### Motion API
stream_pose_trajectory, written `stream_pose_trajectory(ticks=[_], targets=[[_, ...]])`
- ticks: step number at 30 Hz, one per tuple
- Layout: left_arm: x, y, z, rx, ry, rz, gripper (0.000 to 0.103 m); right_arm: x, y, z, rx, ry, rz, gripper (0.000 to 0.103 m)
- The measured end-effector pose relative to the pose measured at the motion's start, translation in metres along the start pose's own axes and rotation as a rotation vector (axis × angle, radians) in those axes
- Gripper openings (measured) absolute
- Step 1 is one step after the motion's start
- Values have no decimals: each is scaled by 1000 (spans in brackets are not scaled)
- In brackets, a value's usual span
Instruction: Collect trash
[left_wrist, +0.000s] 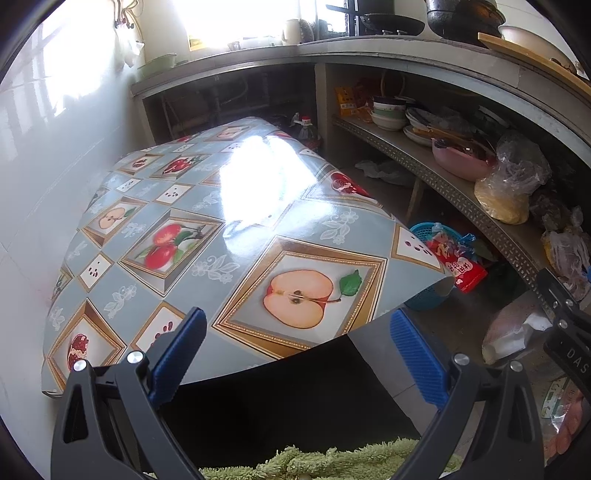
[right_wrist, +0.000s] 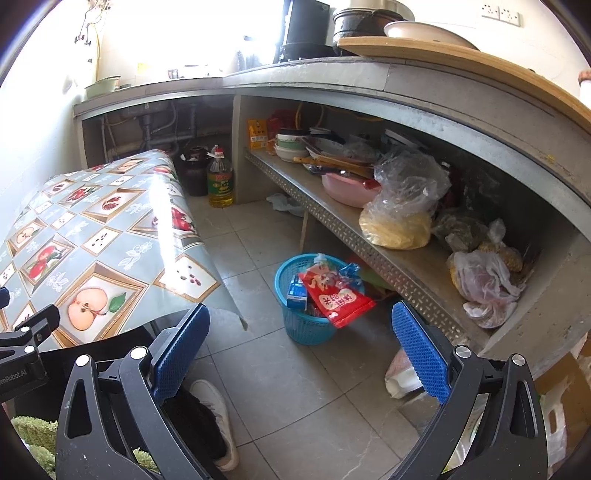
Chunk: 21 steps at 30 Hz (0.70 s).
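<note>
On the strip of the other device at the left edge of the right wrist view we could read "enRobot.AI", the start cut off, and in the left wrist view the black part at the right edge bore the letters "DAS". The red packet (right_wrist: 334, 297) in the blue basket (right_wrist: 308, 325) carried white characters that we could not make out, and the oil bottle (right_wrist: 220, 181) by the counter wall wore a green label with a red band, too small to read. A yellow packet (right_wrist: 257, 133) on the shelf (right_wrist: 332, 218) had print we could not read either.

Our left gripper (left_wrist: 295, 354) hung over the near edge of the table with its fruit-patterned cloth (left_wrist: 207, 236), jaws spread wide and empty. Our right gripper (right_wrist: 301, 350) pointed down at the tiled floor (right_wrist: 295, 387), jaws likewise wide apart with nothing between them, the basket ahead of it and well apart.

The trash sat in that basket on the floor just below the shelf: the red packet, a small blue and white carton (right_wrist: 296, 293) and a blue wrapper (right_wrist: 349, 273). A white shoe (right_wrist: 218, 417) showed by the right gripper's left finger.
</note>
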<state>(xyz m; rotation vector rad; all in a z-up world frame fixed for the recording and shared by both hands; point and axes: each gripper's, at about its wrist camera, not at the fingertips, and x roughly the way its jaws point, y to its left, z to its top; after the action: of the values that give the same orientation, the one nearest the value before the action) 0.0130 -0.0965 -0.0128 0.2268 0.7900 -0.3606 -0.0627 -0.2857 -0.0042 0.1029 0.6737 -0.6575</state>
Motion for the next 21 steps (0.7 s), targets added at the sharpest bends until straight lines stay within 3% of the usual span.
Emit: stream_pose_trajectory(ticks=[8,21], targets=[[2,4,1,-13,7,6,97,-1,-14,5,25,-20,-47,95],[-1,8,0,-21,5,16,97,0,-13,3,17,-16,-42,95]])
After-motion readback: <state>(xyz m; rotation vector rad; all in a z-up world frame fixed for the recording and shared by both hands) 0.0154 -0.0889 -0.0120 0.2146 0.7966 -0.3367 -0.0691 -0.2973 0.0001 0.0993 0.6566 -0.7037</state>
